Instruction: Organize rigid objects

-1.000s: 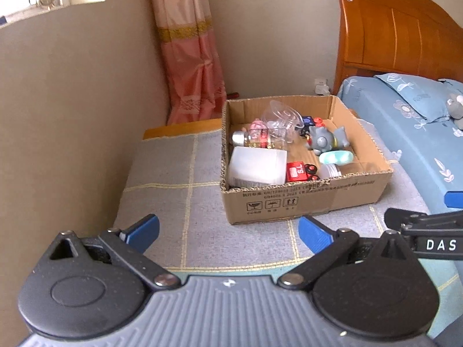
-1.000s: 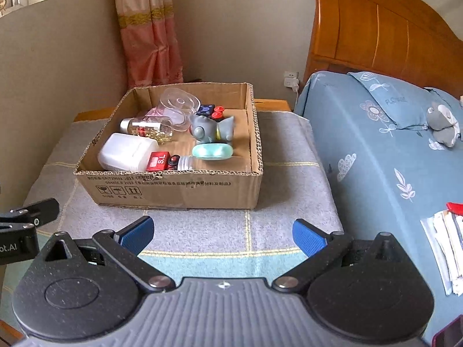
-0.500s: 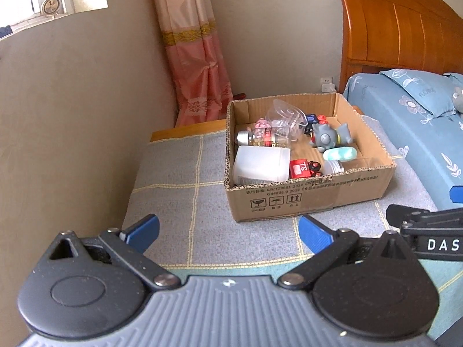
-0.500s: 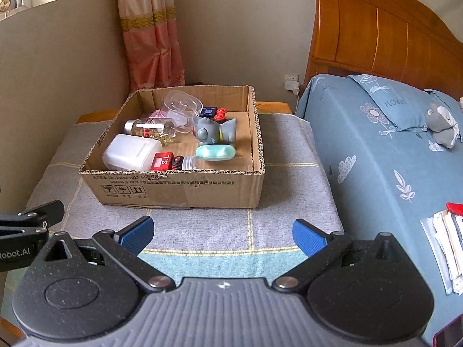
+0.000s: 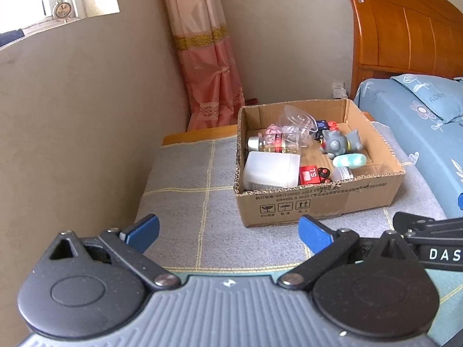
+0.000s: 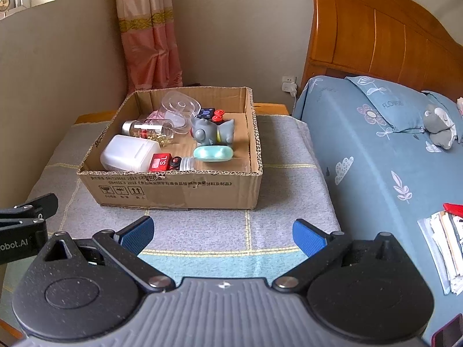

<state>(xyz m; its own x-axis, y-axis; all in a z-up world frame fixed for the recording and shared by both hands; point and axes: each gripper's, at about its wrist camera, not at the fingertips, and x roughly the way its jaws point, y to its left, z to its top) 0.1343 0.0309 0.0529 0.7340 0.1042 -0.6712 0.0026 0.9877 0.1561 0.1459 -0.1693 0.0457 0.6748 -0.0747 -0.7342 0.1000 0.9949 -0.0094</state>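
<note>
Both hand-held grippers, left (image 5: 228,232) & right (image 6: 222,232), hung spread apart w/ nothing in them, short of the cardboard box (image 6: 179,190) on the counter (image 6: 202,225), toys/bottles already inside, so prob. nearly done, can't tell.

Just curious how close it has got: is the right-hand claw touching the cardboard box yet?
Apart. In the right wrist view the right gripper is open, with bare blanket between it and the box.
</note>
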